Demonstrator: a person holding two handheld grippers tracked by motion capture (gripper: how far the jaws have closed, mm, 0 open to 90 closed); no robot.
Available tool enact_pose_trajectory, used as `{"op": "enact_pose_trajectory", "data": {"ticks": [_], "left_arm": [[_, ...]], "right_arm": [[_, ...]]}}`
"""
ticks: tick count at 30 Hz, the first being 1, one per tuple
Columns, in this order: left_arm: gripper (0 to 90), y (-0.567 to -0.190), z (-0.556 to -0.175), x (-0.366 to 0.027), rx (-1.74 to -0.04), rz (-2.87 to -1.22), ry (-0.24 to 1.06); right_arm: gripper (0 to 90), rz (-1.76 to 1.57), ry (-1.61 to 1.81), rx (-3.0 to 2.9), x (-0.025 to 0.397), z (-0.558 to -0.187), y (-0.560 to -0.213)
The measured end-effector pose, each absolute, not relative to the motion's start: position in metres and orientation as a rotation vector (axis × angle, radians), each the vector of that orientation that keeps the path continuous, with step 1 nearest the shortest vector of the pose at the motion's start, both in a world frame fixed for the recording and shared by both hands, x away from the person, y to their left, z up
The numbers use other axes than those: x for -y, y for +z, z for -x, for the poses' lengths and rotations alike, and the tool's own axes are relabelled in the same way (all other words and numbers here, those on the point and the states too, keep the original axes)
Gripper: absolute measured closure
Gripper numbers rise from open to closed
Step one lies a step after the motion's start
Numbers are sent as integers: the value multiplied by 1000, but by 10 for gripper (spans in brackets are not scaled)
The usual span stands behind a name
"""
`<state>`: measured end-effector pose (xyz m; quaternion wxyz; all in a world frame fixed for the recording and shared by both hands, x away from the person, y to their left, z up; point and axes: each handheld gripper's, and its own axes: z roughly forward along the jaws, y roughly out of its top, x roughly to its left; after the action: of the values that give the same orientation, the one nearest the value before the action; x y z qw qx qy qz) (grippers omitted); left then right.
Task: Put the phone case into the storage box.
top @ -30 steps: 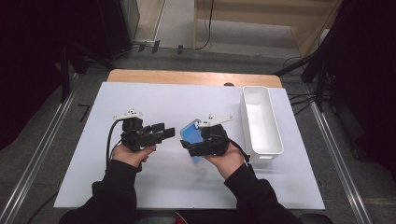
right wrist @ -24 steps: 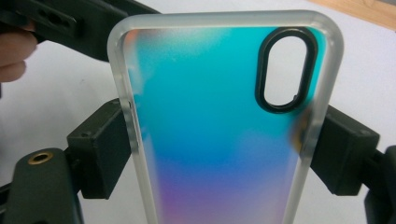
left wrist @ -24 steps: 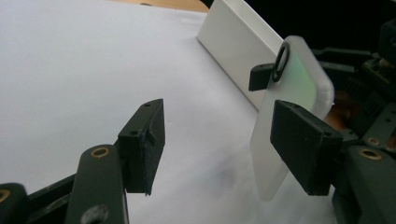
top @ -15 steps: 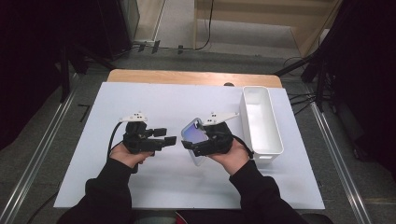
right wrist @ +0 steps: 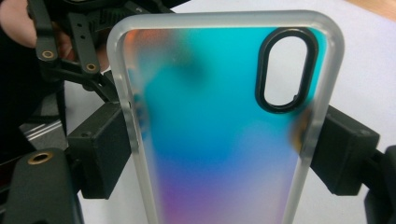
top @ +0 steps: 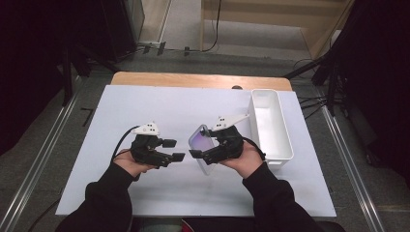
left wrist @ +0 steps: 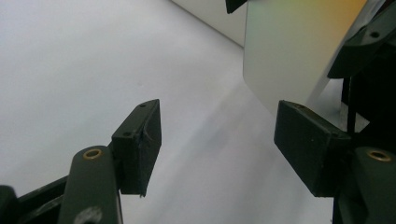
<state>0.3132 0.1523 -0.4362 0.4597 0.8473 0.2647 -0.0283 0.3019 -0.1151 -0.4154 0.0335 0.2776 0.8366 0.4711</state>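
Observation:
An iridescent phone case (right wrist: 219, 116) with frosted edges and a black camera cut-out is clamped by its long sides between the jaws of my right gripper (top: 203, 147). From above, the phone case (top: 202, 140) is held tilted just over the white table (top: 159, 108). My left gripper (top: 174, 150) hovers a little to its left, jaws open and empty, pointing at the case. In the left gripper view the pale face of the phone case (left wrist: 289, 51) stands just beyond my left gripper (left wrist: 219, 140), whose black pads are wide apart.
A long white tray (top: 283, 133) lies at the table's right side, close behind my right hand. A wooden strip (top: 198, 79) borders the far edge. Metal rails and dark stands flank the table.
My left gripper has let go of the case, opened, and drawn back to the left. The right gripper has turned the case more upright.

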Motion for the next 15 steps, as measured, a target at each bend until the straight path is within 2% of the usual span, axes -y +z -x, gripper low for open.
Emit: {"op": "enact_pose_trajectory", "data": {"ticks": [15], "left_arm": [[314, -446, -301, -150, -554, -2189, -47]], "right_arm": [[151, -798, 1441, -2622, 124, -303, -411]]}}
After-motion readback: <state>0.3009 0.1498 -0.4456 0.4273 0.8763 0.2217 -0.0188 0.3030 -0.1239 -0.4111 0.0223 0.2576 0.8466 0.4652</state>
